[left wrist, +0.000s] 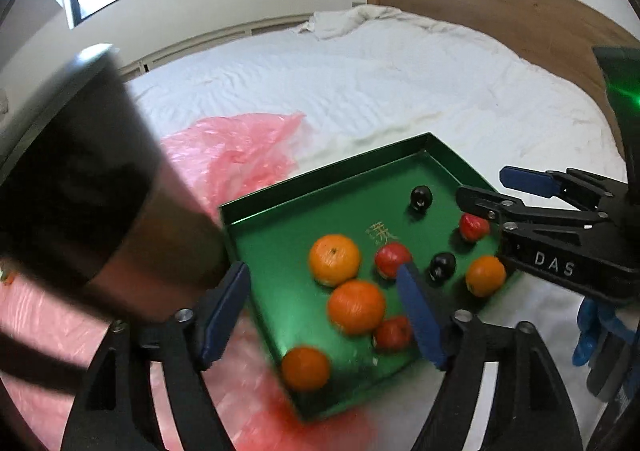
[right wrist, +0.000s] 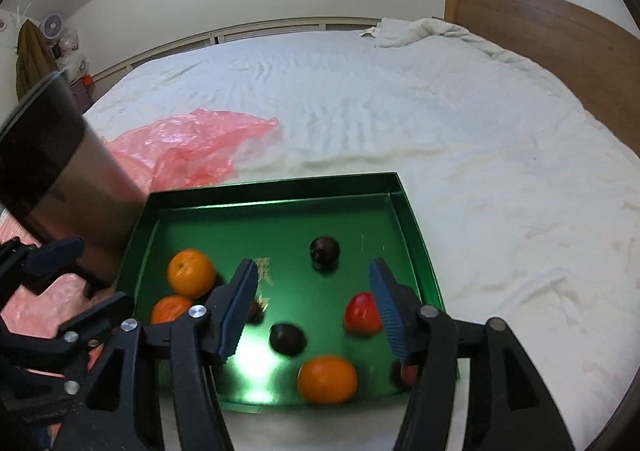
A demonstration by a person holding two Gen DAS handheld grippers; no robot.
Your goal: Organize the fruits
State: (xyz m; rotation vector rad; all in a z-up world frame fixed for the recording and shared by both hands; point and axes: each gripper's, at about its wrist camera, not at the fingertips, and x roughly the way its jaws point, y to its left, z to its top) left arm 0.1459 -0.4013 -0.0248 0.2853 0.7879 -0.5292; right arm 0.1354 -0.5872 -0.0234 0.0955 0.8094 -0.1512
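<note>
Nearest the left wrist camera, the left gripper [left wrist: 324,311] hung above the near part of the green tray [left wrist: 280,211] with its jaws spread and nothing between the pads; a red fruit [left wrist: 392,259] and 2 oranges [left wrist: 335,259] showed in the gap, but lay on the tray floor below and untouched. The right gripper [right wrist: 314,303] likewise stood wide apart over the tray's middle, empty, with a dark plum [right wrist: 287,339] and an orange [right wrist: 327,379] just under it. The tray rested on the white bed [right wrist: 440,131], and all the fruit visible already sat in it: 4 oranges, 3 red fruits and 2 dark plums by the left view, mixed together rather than grouped. A pink plastic bag [right wrist: 192,147] lay crumpled beside the tray's far left corner and partly under its near edge, and a metal tumbler [right wrist: 68,187] stood close at the left, touching or nearly touching the tray wall. Judged from this, the step was choosing the next fruit to sort. To do it well, each gripper should come straight down on 1 fruit, close gently on its widest part, and avoid nudging neighbours, since round fruit would roll on the slick floor. The soft bed could let the tray tip under pressure.
</note>
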